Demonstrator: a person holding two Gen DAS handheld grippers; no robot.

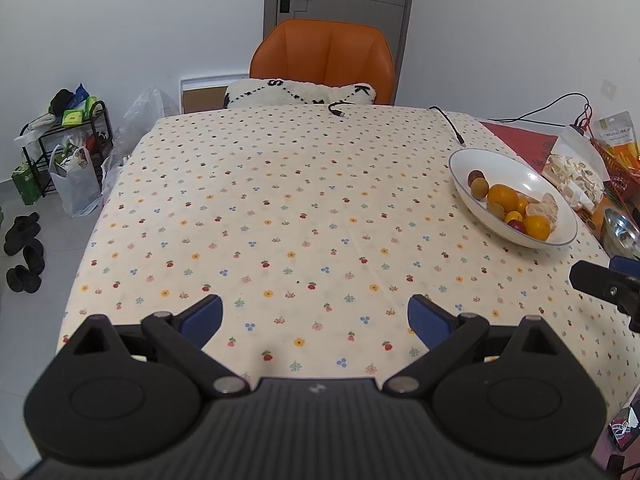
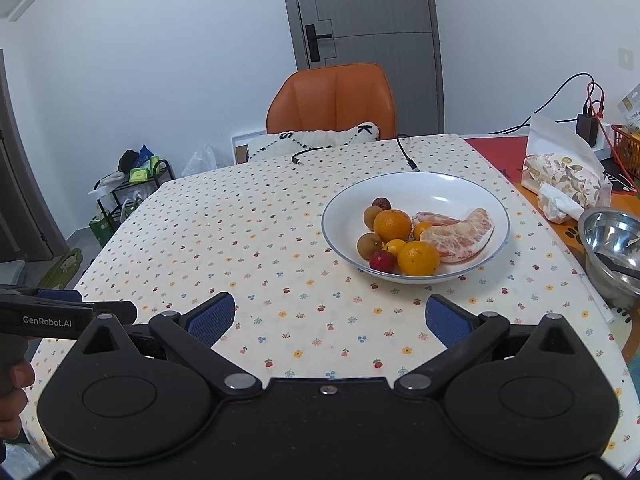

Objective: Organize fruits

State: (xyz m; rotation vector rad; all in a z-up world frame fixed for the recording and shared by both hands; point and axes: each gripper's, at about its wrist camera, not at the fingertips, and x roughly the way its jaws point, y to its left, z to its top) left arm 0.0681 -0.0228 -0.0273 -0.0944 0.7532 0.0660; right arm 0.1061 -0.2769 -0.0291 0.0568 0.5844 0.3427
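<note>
- your left tool (image 1: 315, 314) and right tool (image 2: 331, 318): both spread apart, holding nothing, above the desk (image 2: 256, 240)
- white bowl (image 2: 472, 188) holds oranges (image 2: 392, 225), pomelo segments (image 2: 460, 238)

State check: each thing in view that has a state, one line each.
Left gripper: open, empty, above the tablecloth.
Right gripper: open, empty, short of the bowl.
Bowl: upright, holding fruit.
Pomelo segments: peeled, in the bowl.
Oranges: whole, unpeeled.
Steel bowl: upright, utensil inside.
Door: closed.
Cable: loose end on the table.
</note>
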